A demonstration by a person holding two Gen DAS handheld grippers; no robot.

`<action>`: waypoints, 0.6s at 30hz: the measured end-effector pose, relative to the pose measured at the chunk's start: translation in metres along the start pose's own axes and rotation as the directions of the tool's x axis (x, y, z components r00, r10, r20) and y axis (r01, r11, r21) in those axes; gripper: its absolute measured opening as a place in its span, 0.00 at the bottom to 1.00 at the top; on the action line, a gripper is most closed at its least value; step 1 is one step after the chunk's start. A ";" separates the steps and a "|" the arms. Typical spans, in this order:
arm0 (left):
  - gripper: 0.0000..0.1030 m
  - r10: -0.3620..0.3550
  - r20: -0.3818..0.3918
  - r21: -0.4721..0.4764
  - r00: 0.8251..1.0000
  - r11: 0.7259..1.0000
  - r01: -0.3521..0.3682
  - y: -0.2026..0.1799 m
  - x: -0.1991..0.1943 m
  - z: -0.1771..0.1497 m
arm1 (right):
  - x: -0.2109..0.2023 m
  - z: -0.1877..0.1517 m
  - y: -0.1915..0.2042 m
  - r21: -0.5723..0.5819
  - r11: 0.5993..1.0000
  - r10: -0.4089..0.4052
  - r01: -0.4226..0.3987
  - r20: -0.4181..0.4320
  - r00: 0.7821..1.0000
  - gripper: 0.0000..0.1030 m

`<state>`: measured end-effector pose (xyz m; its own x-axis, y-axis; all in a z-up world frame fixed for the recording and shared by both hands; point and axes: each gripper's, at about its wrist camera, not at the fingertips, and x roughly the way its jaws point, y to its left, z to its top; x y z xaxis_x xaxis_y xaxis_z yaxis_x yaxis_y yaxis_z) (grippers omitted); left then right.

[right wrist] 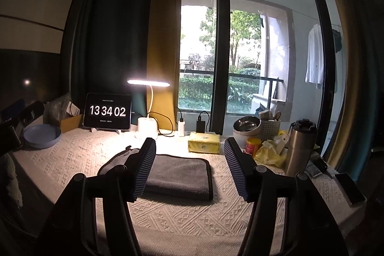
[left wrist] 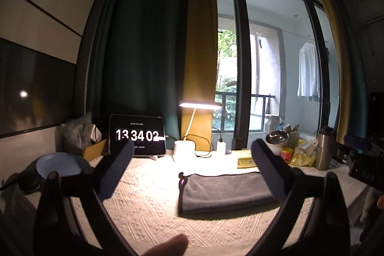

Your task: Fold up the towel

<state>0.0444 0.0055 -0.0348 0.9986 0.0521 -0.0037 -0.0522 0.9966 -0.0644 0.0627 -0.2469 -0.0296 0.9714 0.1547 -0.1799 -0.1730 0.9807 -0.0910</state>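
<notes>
A grey towel (left wrist: 225, 191) lies folded into a flat rectangle on the cream patterned tablecloth (left wrist: 148, 210); it also shows in the right wrist view (right wrist: 180, 174), with a hanging loop at its far left corner. My left gripper (left wrist: 192, 152) is open and empty, held above the table in front of the towel. My right gripper (right wrist: 190, 148) is open and empty, hovering over the towel's near side. The right gripper's body also shows at the right edge of the left wrist view (left wrist: 360, 164).
At the back stand a tablet clock (right wrist: 108, 112), a lit desk lamp (right wrist: 147, 128), a yellow tissue pack (right wrist: 204, 142), a steel flask (right wrist: 300, 148) and cluttered containers (right wrist: 259, 133). A blue plate (right wrist: 42, 136) sits at the left. A phone (right wrist: 348, 188) lies at the right edge.
</notes>
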 end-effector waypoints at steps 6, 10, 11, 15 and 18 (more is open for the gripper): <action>0.97 0.006 -0.014 -0.004 1.000 1.000 -0.006 0.001 0.002 -0.003 | 0.002 -0.001 0.001 -0.008 1.000 0.002 -0.002 -0.004 1.000 0.61; 0.97 0.010 -0.016 -0.002 1.000 1.000 -0.010 0.000 0.001 -0.005 | 0.003 -0.002 0.001 -0.009 1.000 0.002 -0.002 -0.006 1.000 0.61; 0.97 0.011 -0.014 -0.002 1.000 1.000 -0.011 0.000 0.001 -0.005 | 0.003 -0.002 0.001 -0.008 1.000 0.002 -0.002 -0.006 1.000 0.61; 0.97 0.008 -0.017 -0.005 1.000 1.000 -0.008 -0.001 0.001 -0.006 | 0.003 -0.002 0.001 -0.010 1.000 0.003 -0.003 -0.006 1.000 0.61; 0.97 0.005 -0.023 -0.005 1.000 1.000 -0.005 -0.001 0.001 -0.006 | 0.004 -0.003 0.002 -0.012 1.000 0.004 -0.004 -0.007 1.000 0.61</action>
<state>0.0457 0.0043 -0.0410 0.9981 0.0553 -0.0268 -0.0571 0.9959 -0.0697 0.0654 -0.2443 -0.0335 0.9695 0.1579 -0.1875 -0.1792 0.9785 -0.1024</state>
